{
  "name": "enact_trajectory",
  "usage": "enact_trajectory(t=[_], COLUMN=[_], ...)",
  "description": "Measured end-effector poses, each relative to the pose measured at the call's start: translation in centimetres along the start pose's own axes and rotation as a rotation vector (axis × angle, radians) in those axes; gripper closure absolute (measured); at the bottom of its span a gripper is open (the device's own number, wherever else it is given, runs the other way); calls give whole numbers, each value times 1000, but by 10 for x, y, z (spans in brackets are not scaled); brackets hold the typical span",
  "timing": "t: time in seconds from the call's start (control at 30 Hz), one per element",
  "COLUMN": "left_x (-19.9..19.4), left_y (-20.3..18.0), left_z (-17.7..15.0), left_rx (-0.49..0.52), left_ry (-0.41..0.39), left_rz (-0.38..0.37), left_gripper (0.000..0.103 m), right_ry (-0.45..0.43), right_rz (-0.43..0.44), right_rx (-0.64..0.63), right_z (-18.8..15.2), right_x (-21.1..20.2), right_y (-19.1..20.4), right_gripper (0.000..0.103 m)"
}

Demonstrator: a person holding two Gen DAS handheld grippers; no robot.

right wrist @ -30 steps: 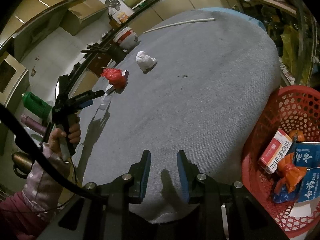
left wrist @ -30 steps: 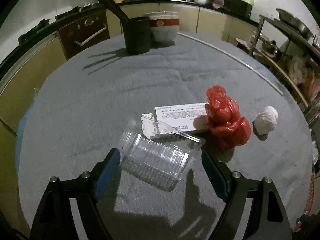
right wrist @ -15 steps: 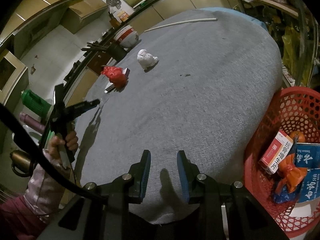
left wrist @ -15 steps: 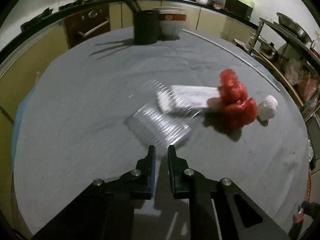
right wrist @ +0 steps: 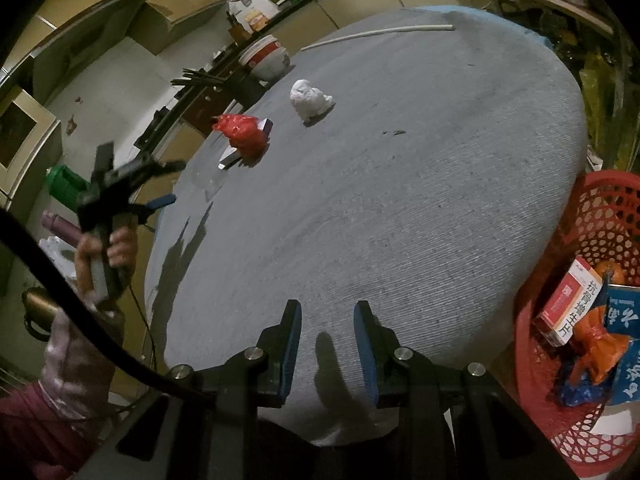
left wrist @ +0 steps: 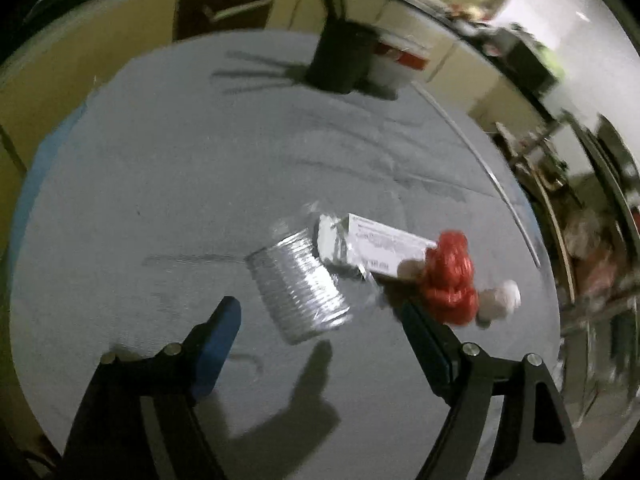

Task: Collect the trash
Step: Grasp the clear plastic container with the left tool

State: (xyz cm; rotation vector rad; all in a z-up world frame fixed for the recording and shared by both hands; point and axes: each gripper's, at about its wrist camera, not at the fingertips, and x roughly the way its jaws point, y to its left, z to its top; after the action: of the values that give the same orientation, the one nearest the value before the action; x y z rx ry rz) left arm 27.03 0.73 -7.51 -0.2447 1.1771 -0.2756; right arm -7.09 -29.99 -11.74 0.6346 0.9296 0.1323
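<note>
The left gripper (left wrist: 316, 316) has its jaws spread wide; they have just been opening, and they pinch nothing. The clear plastic container (left wrist: 300, 288) lies on the grey tablecloth (left wrist: 160, 180) between the two fingers and a little beyond their tips, near the middle of the left wrist frame, and no pad touches it. Just behind it, to the right, lies a white paper box (left wrist: 384, 244), and its far end is against a crumpled red plastic bag (left wrist: 452, 280). A white paper ball (left wrist: 500, 300) sits just beside the bag, further right. At the top of the frame stands a dark holder (left wrist: 344, 56) with chopsticks.

The right gripper (right wrist: 327, 340) has its jaws drawn close with a narrow gap, holding nothing, above the near edge of the table. At the lower right of that frame a red basket (right wrist: 600, 216) holds boxes and wrappers. At the left edge a hand (right wrist: 108, 248) holds the other gripper.
</note>
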Motion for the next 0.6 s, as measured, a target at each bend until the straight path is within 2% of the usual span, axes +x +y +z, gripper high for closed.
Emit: enact_trajectory(t=[0.13,0.27,0.3,0.33,0.37,0.47,0.5,0.6], left_x=[21,33,35,37,40,37,35,29], left_y=[-9,-14,-14,-14,-13,-10,-10,-9], left_z=[22,26,25,24,23,19,17,9], left_rx=[-77,-97,-99,-96,-92,-80,-68,-30], left_ry=[50,78,78,85,97,84,81,86], left_rz=[46,91,88,90,93,85,85,93], left_gripper=[20,21,28,44,50,51,56,57], right_ry=[-10,-14,-15,-16,-17,-19,-20,-19], right_rz=[0,3,7,11,12,14,15,5], right_rx=[28,49,52,54,54,49,49,33], right_z=[0,-1,-1,0,0,1,0,5], right_x=[-4,-5,-5,-5,-5,-4,-5,-2], right_y=[-9,-16,-18,-18,-19,-18,-19,-15], right_gripper=[73,72,72,72,72,72,72,72])
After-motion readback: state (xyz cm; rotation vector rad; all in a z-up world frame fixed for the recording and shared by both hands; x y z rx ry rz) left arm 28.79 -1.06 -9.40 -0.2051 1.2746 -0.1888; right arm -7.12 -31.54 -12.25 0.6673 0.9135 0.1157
